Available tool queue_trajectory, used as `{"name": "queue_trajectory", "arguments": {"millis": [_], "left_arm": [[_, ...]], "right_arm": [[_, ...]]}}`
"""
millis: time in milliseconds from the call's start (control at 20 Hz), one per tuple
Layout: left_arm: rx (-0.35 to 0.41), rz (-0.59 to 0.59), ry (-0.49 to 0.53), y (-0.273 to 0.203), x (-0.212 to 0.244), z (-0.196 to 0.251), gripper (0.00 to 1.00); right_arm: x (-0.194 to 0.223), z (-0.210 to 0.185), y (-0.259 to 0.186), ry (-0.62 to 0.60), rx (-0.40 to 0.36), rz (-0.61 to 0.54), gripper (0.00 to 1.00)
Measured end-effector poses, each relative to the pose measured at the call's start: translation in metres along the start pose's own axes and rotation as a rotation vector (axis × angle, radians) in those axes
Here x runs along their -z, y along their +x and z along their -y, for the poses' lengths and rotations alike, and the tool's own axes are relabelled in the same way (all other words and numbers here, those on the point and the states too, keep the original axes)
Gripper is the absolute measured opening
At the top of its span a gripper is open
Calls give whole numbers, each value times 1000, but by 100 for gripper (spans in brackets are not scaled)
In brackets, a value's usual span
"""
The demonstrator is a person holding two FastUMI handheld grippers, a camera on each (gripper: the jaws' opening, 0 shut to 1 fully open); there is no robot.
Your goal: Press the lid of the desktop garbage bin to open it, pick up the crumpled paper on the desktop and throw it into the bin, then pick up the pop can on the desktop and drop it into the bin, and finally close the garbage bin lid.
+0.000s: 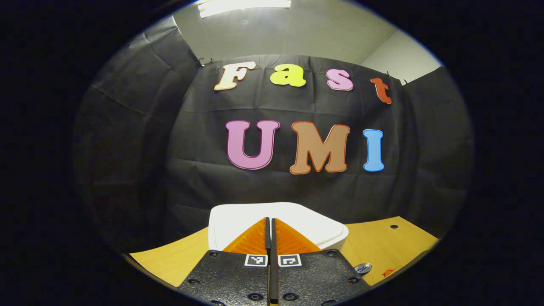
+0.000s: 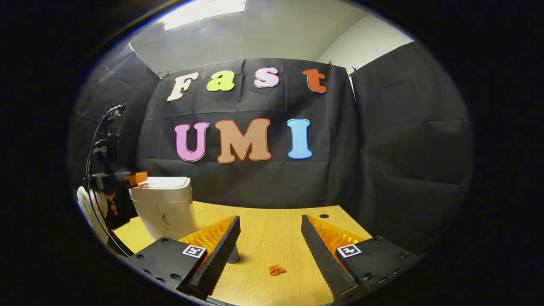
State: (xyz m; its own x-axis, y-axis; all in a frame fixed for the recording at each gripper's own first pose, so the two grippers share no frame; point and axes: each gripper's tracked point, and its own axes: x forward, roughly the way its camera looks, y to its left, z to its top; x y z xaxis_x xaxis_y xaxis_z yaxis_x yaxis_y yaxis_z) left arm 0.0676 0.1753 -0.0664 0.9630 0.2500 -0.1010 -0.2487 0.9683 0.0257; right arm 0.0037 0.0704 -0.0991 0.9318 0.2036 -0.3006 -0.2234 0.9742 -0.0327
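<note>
On the desk, near side, label by label:

Left gripper point(image 1: 270, 229): fingers pressed together, nothing pinched between them, tips right over the white lid; touching or just above, can't tell from the left gripper view. Also visible in the right gripper view at far left point(image 2: 137, 177), tips meeting the near-left edge of the lid, cable looping up behind it.

Right gripper point(image 2: 270, 231): fingers spread wide, holding nothing, hanging over bare wood near the middle of the desk, well apart from the lid.

Garbage bin point(image 2: 163, 208): white, upright, standing on the left part of the desk, left of the right gripper's left finger.

Bin lid point(image 1: 238, 216): white, lying flat on top of the bin, looks closed.

Pop can point(image 1: 363, 268): just a bit of a silvery top poking out at the lower right of the left gripper view, beside the gripper body; hard to say more.

Desk point(image 2: 272, 225): light wood, small dark round hole toward the far right.

Orange bit point(image 2: 276, 269): small orange scrap lying flat on the wood between the right gripper's fingers, near edge; too small to tell what exactly.

Crumpled paper: can't make it out.
</note>
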Motion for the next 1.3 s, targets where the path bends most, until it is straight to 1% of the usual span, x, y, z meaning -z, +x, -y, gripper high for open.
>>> {"name": "queue_trajectory", "arguments": {"millis": [100, 200, 350, 500, 550, 600, 800, 950, 1100, 1200, 1300], "left_arm": [[18, 6, -9, 3, -7, 1, 0], [45, -15, -24, 1, -2, 6, 0], [71, -48, -11, -2, 10, 13, 0], [103, -96, -27, -5, 28, 25, 0], [98, -109, -29, -6, 33, 24, 0], [96, -85, -27, -5, 27, 23, 0], [94, -88, -53, -6, 33, 24, 0], [94, -57, -16, -5, 32, 22, 0], [86, -73, -2, -3, 35, 21, 0], [72, -91, -22, -3, 36, 22, 0], [80, -110, -34, -2, 37, 23, 0]], "right_arm": [[4, 1, -2, -1, -3, -12, 96], [6, 2, -2, 4, -5, -16, 96], [7, 2, -3, 7, -5, -19, 96], [11, 4, -6, 9, 1, -25, 96], [12, 6, -6, 9, 4, -29, 96], [13, 7, -7, 10, 9, -33, 96], [19, 12, -6, 20, 24, -50, 96], [23, 12, -4, 23, 24, -65, 96], [26, 8, -4, 18, 19, -72, 96], [25, 4, -2, 17, 9, -70, 96], [20, 0, -1, 15, -4, -52, 96]]}}
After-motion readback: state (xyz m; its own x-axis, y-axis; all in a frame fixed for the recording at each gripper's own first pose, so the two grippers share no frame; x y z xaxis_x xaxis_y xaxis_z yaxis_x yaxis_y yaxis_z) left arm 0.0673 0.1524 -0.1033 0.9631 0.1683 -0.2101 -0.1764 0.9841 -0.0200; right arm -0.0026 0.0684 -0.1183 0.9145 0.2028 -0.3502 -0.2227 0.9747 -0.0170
